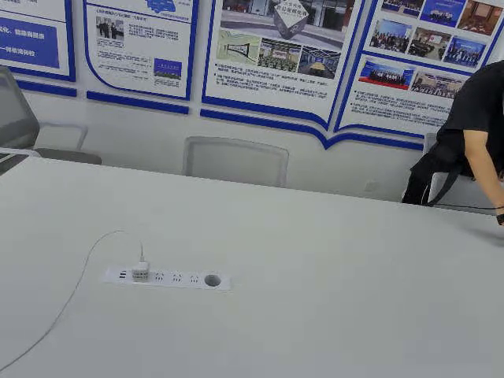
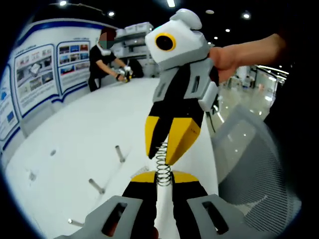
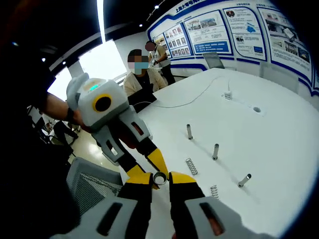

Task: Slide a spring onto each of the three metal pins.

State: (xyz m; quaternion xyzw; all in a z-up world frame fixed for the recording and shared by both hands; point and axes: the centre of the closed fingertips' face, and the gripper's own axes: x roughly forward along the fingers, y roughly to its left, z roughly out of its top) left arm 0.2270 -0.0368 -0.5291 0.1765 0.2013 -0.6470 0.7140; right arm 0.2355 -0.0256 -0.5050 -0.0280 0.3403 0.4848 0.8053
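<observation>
One steel spring (image 2: 163, 162) hangs in the air between both grippers. In the left gripper view my left gripper (image 2: 160, 178) is shut on its near end, and the right gripper (image 2: 167, 154) comes down from above, shut on the far end. The right gripper view shows the spring (image 3: 159, 178) end on, inside my right gripper (image 3: 159, 181), with the left gripper (image 3: 148, 172) meeting it from the left. Three metal pins (image 3: 189, 131) (image 3: 215, 151) (image 3: 244, 180) stand bare on the white table (image 3: 279, 144). Two loose springs (image 3: 191, 166) (image 3: 214, 191) lie beside them.
In the head view, a power strip (image 1: 165, 277) with a white charger (image 1: 140, 272) and its cable lies set into the table. A person (image 1: 472, 134) leans in at the far right. A grey mesh chair (image 2: 254, 164) stands at the table's near edge. Other people (image 3: 142, 79) sit across the table.
</observation>
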